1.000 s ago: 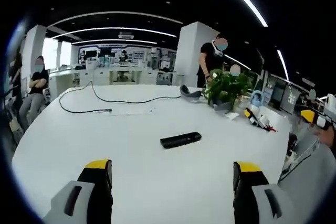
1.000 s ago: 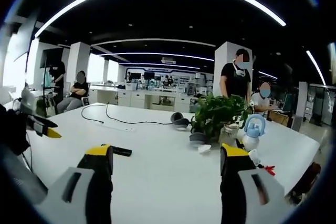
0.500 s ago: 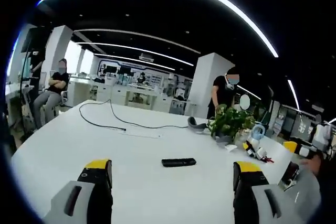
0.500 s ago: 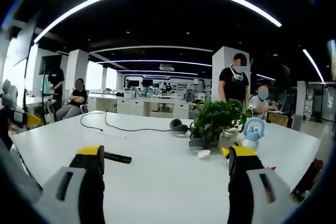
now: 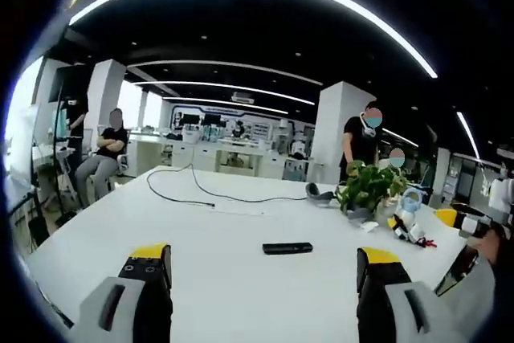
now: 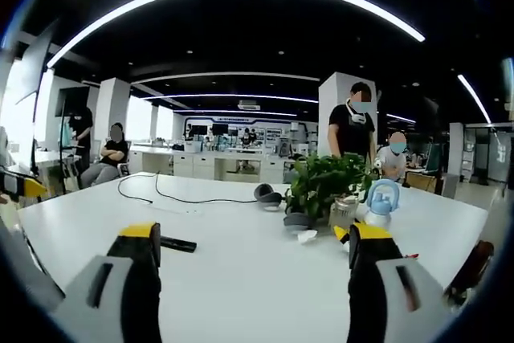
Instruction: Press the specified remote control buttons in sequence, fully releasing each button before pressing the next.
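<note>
The black remote control (image 5: 287, 247) is seen lying flat on the white desk (image 5: 217, 230), near the potted plant (image 5: 371, 189). Both the left hand-held gripper (image 5: 263, 267) and the right hand-held gripper (image 6: 253, 255) are held with jaws apart, gripping nothing.

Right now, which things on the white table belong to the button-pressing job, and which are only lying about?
For the job:
remote control
left gripper
right gripper

Only lying about:
potted plant
black cable
headphones
small blue fan

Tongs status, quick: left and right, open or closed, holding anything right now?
Left tongs: open, holding nothing, above the white table.
Right tongs: open, holding nothing; the slim black remote control lies untouched on the table.
</note>
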A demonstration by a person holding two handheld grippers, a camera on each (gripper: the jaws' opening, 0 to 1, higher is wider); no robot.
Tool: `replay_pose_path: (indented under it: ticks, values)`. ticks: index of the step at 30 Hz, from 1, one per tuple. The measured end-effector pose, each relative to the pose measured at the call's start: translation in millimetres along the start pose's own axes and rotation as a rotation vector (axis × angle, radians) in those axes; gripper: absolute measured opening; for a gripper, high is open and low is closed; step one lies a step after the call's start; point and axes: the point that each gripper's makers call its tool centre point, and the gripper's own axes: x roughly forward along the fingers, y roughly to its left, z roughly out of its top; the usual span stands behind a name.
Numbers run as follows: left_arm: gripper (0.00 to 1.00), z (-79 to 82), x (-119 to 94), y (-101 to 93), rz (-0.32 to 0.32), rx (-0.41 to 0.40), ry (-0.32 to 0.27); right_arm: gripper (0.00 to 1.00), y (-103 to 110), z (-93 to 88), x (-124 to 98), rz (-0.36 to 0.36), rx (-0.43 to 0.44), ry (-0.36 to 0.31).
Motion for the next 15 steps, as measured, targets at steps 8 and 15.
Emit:
replay_pose_path:
  ticks: [8,15]
  values:
    - [1.0,-14.1,5,4.5,0.069,0.123,0.03,0.99,1,-3.1,0,0.006,0.003,0.014]
    - [1.0,-37.1,7,14.1,0.115,0.167,0.142,0.97,3,-8.9,1,0.014,-0.001,0.044]
